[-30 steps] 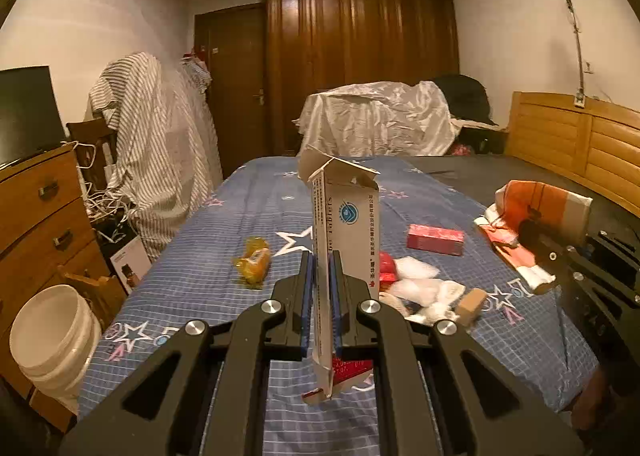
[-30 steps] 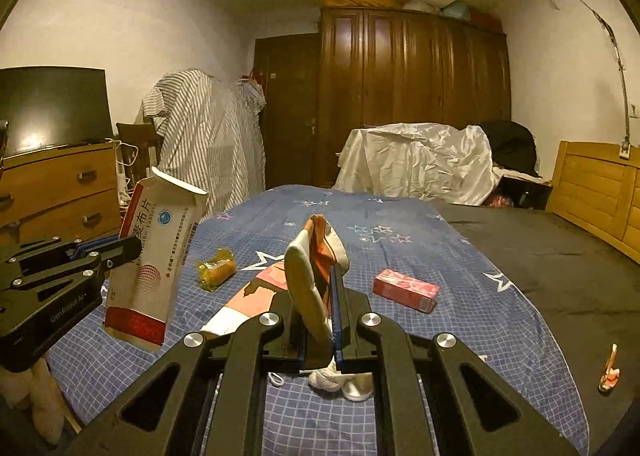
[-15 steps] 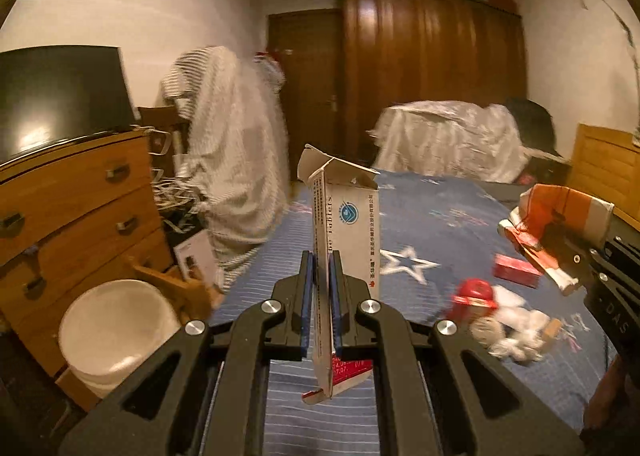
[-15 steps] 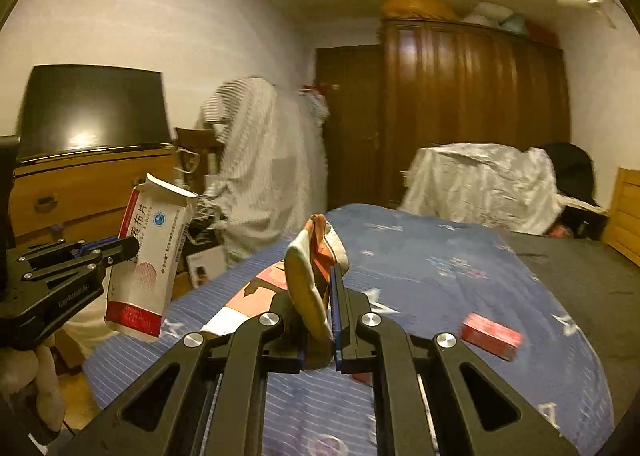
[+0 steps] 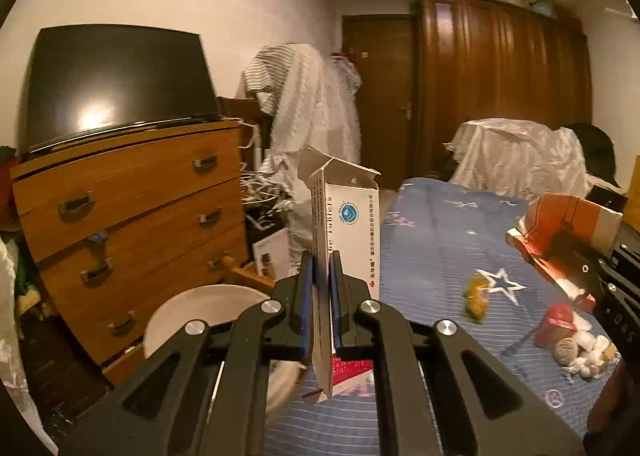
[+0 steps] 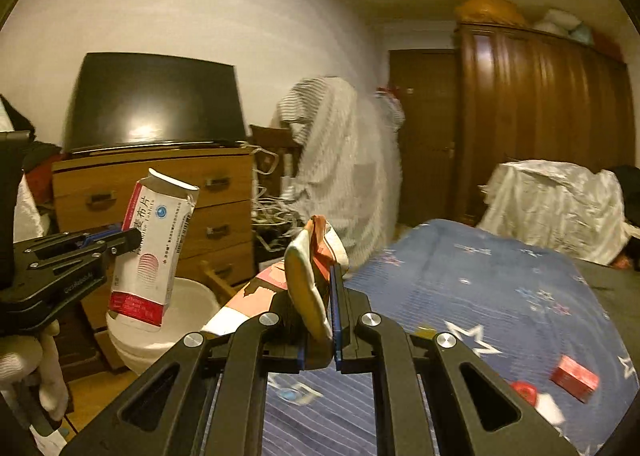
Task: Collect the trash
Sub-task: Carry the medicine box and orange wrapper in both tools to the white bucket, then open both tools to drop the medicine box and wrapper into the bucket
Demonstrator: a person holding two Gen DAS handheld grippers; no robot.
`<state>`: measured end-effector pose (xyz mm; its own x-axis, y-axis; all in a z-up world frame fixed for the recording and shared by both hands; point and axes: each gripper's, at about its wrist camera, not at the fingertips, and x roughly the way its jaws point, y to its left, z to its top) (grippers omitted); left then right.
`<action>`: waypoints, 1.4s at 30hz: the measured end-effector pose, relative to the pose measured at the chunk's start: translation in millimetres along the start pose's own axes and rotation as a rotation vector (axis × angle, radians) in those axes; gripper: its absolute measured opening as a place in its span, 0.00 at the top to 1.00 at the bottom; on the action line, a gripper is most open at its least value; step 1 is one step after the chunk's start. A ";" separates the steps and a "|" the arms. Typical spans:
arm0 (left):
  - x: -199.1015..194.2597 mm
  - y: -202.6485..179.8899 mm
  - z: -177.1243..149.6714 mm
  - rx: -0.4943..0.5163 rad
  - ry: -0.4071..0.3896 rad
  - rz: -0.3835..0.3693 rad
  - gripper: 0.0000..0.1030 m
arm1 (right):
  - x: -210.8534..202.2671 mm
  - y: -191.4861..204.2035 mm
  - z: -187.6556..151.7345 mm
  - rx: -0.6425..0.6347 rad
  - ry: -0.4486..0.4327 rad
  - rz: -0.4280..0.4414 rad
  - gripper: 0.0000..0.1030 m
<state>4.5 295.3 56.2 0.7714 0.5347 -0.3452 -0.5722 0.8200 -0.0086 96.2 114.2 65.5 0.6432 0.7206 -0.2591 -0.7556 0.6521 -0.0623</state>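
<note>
Dim warm light fills a cluttered bedroom, where a wooden dresser (image 5: 132,216) with a dark screen (image 5: 116,76) on top stands beside a bed (image 5: 440,240) covered in a blue starred sheet. On the floor between dresser and bed sits a white bucket (image 6: 188,308).

The left gripper (image 5: 320,304) has its fingers closed tight on a white medicine box (image 5: 344,240) with an open top flap, held upright; in the right wrist view that box hangs just above the bucket's rim. The right gripper (image 6: 320,320) is clamped on a crumpled orange and white carton (image 6: 312,276), held up over the near edge of the bed.

More trash lies on the sheet: a yellow wrapper (image 5: 476,296), a red cap (image 5: 558,320) next to white crumpled tissues (image 5: 588,352), and a small red box (image 6: 576,378). A gloved hand (image 6: 24,360) holds the left gripper's handle.
</note>
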 end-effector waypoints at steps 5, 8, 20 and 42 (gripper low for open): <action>12.2 37.2 4.1 -0.022 0.022 0.043 0.93 | 37.6 48.5 19.5 -0.034 0.027 0.078 0.90; 20.2 60.9 4.4 -0.035 0.045 0.071 0.93 | 65.1 84.1 30.8 -0.065 0.059 0.135 0.90; 89.6 147.7 -5.4 -0.135 0.275 0.054 0.93 | 221.0 181.1 49.8 -0.094 0.380 0.372 0.90; 196.5 204.7 -72.9 -0.219 0.602 0.024 0.93 | 350.8 219.4 -30.1 -0.084 0.717 0.474 0.90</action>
<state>18.6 553.3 -81.8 0.5024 0.2918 -0.8139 -0.6802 0.7145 -0.1636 152.3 502.9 -68.0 0.0455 0.5712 -0.8195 -0.9492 0.2805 0.1428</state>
